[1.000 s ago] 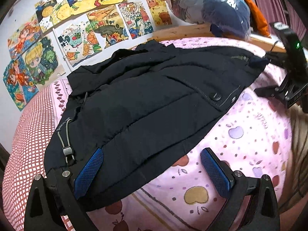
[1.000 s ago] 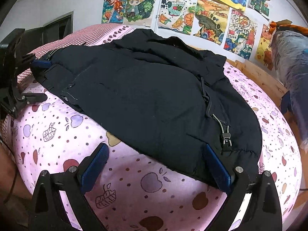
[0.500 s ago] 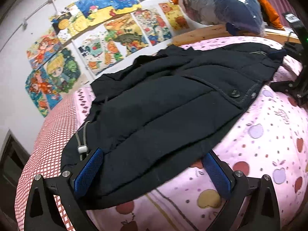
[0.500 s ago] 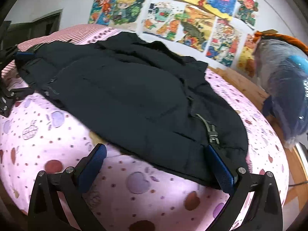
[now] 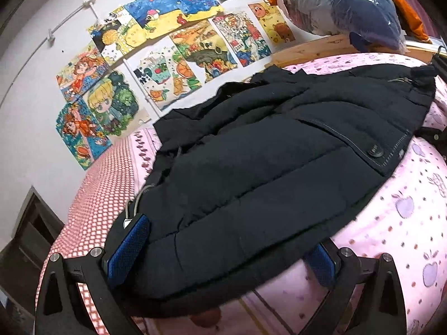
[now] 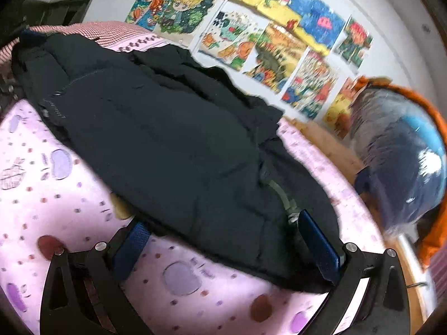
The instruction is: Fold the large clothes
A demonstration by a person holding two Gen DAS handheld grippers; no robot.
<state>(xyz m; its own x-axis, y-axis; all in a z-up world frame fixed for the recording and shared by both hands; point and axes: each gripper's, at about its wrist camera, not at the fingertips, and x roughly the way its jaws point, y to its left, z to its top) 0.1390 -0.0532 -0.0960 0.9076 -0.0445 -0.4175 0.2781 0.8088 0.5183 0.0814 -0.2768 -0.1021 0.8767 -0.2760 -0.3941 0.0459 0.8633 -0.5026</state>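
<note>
- Jaws of both grippers are spread wide, straddling the near hem of the black jacket (image 5: 265,173) without pinching it.
- Bed (image 5: 405,223), pink apple-print sheet, carries the jacket spread flat.
- Left gripper (image 5: 223,254) and right gripper (image 6: 223,248) sit at opposite hem corners.

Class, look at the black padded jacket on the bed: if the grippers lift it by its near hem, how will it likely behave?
The jacket looks quilted, so probably floppy yet bulky, likely sagging between left gripper and right gripper. Its cord toggle may dangle.
</note>
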